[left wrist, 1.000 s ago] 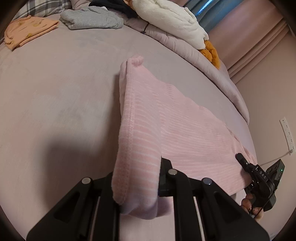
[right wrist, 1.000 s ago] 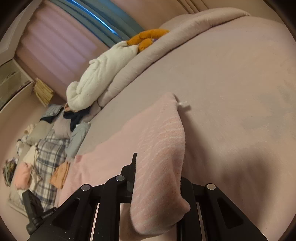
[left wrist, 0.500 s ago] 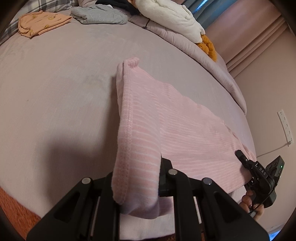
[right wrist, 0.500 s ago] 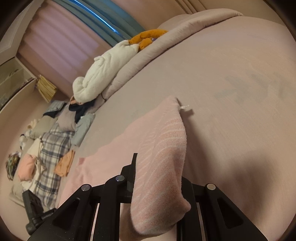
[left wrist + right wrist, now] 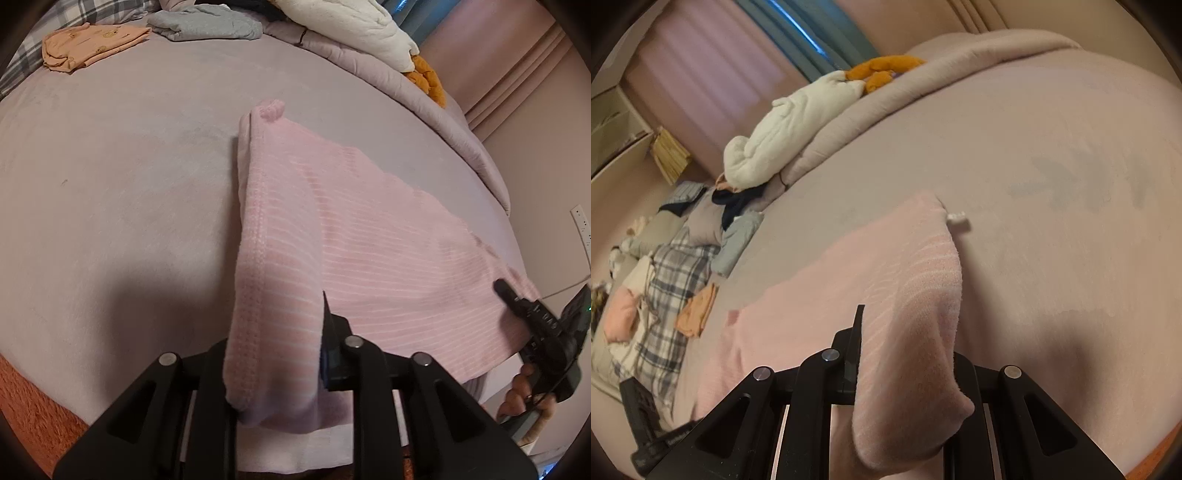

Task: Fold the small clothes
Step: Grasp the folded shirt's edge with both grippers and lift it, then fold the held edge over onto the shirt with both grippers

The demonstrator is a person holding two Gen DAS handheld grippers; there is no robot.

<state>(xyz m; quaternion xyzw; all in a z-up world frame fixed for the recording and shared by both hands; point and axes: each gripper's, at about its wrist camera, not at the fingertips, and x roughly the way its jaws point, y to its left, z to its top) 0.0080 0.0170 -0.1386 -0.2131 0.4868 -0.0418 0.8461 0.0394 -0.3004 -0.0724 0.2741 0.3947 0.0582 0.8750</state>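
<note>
A pink ribbed garment (image 5: 369, 251) lies stretched across the mauve bed (image 5: 110, 192). My left gripper (image 5: 275, 354) is shut on its near left corner, and the cloth drapes over the jaws. My right gripper (image 5: 905, 369) is shut on the near right corner of the same pink garment (image 5: 820, 295). The right gripper also shows in the left wrist view (image 5: 532, 325) at the far right, with the hand under it. The left gripper shows in the right wrist view (image 5: 646, 424) at the lower left. A small white tag (image 5: 956, 218) sticks out at the garment's far corner.
An orange garment (image 5: 88, 44) and a grey garment (image 5: 207, 26) lie at the far side. A white blanket (image 5: 354, 26) and an orange plush (image 5: 424, 75) sit on the rolled duvet. A plaid cloth (image 5: 665, 280) holds more clothes. An orange rug (image 5: 29, 413) shows below the bed edge.
Both grippers have pulled back toward the near bed edge with the garment, drawing it along. The bed edge and orange rug have come into view.
</note>
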